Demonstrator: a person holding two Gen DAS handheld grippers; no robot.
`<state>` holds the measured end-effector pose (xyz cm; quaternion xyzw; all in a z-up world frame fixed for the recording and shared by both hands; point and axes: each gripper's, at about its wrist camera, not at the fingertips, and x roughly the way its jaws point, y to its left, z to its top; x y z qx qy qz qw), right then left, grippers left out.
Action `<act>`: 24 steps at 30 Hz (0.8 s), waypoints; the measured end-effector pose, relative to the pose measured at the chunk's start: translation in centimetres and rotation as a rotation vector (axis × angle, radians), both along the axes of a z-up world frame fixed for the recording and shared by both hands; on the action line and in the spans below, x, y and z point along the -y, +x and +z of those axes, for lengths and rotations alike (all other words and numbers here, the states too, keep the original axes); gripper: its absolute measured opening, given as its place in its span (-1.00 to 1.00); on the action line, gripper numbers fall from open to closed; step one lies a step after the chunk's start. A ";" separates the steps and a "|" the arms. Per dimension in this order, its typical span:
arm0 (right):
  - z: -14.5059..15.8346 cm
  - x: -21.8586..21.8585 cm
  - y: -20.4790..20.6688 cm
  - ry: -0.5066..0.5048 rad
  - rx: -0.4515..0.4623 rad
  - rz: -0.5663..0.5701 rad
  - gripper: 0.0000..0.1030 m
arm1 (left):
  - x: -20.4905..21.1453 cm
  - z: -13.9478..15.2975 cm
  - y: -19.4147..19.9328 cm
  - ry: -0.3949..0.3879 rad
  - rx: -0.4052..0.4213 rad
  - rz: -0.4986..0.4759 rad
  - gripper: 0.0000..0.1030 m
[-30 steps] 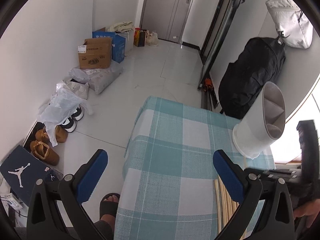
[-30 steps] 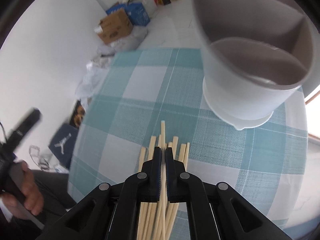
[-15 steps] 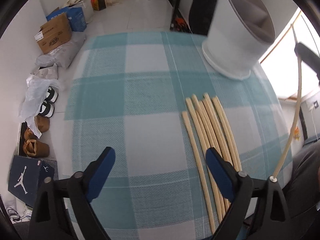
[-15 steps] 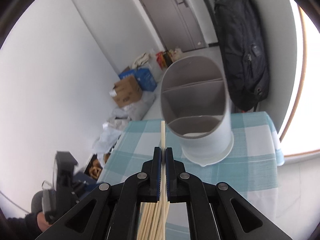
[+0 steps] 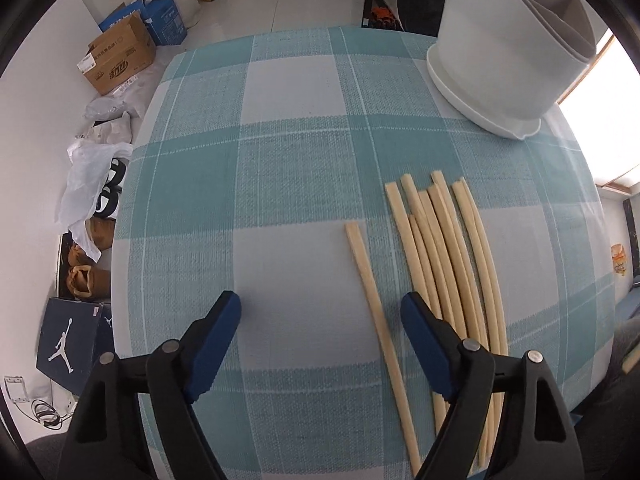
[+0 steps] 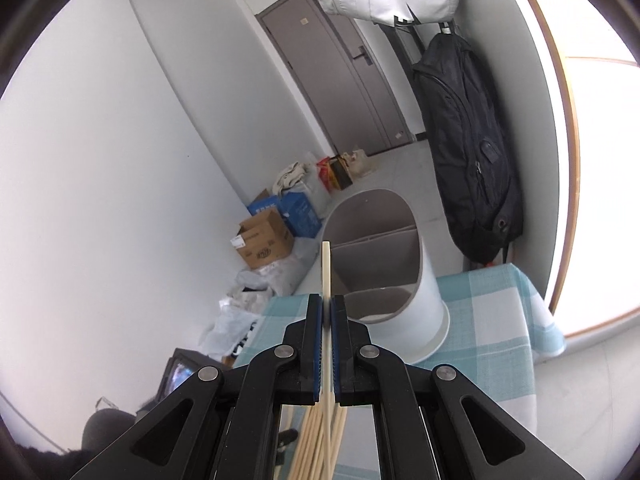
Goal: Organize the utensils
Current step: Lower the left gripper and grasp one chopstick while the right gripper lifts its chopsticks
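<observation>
Right gripper (image 6: 327,308) had its blue pads pinched flat on one pale wooden chopstick (image 6: 326,268). I gripped it partway along its length, so a short length stuck out ahead of the fingertips, which gave me a free end to aim with. It was held above the table, with its tip lined up against the white divided plastic utensil holder (image 6: 404,280), which stood upright at the far side of the teal-and-white checked tablecloth (image 6: 496,320). My read: the step in hand was carrying it over and dropping it into a compartment; I couldn't tell which.

Left gripper (image 5: 320,314) was spread wide and held nothing. It hovered low over the cloth, the loose single chopstick (image 5: 372,292) running between its fingers, just beside the right-hand one. That looked like a pre-position for the next pick. The rest of the wooden chopstick pile (image 5: 448,248) lay roughly parallel, ends pointing toward the holder, untouched.

Risk, as I judged it: a thin stick in flat pads could pivot.
</observation>
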<state>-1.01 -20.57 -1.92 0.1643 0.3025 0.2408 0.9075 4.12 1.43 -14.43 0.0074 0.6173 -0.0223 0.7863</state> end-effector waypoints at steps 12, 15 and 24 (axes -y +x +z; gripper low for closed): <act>0.1 1.8 -0.3 0.032 -0.005 -0.056 -0.93 | 2.0 0.3 0.9 -0.024 0.044 -0.101 -0.91; 0.1 1.9 -0.4 0.029 -0.007 -0.062 -0.93 | 1.1 0.1 1.2 -0.072 0.062 -0.071 -0.95; 0.2 1.4 -0.9 0.006 0.036 -0.086 -0.93 | -1.1 5.4 -0.7 -0.158 0.302 0.025 -0.96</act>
